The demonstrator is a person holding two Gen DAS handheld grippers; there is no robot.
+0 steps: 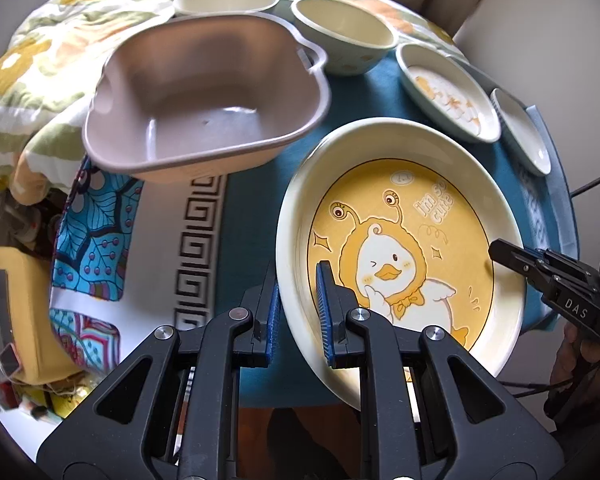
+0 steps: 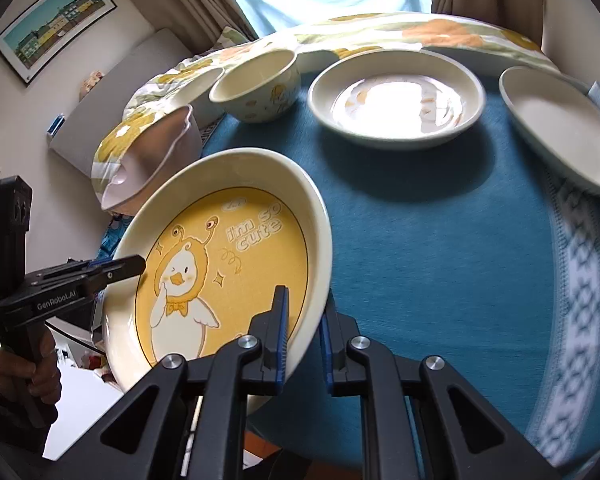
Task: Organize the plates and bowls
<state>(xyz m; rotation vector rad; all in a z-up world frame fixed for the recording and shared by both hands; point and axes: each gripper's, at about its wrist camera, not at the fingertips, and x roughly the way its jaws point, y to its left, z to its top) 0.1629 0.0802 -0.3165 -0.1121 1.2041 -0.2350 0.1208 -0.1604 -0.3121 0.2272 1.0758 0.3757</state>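
Yellow duck plate [image 1: 404, 248] pinched at opposite rims by left gripper [image 1: 300, 312] and right gripper [image 2: 304, 332] fingers, mid-carry; next, lower it onto the plate [image 2: 396, 98] beyond.

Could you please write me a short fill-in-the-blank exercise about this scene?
1. Both grippers, left gripper and right gripper, clamp the rim of the same ____ plate.
2. The words on that plate read "I'm so ____".
3. The tablecloth beneath the dishes is mostly ____.
4. The brownish squarish bowl is ____ inside.

Missing words: duck; cute; blue; empty
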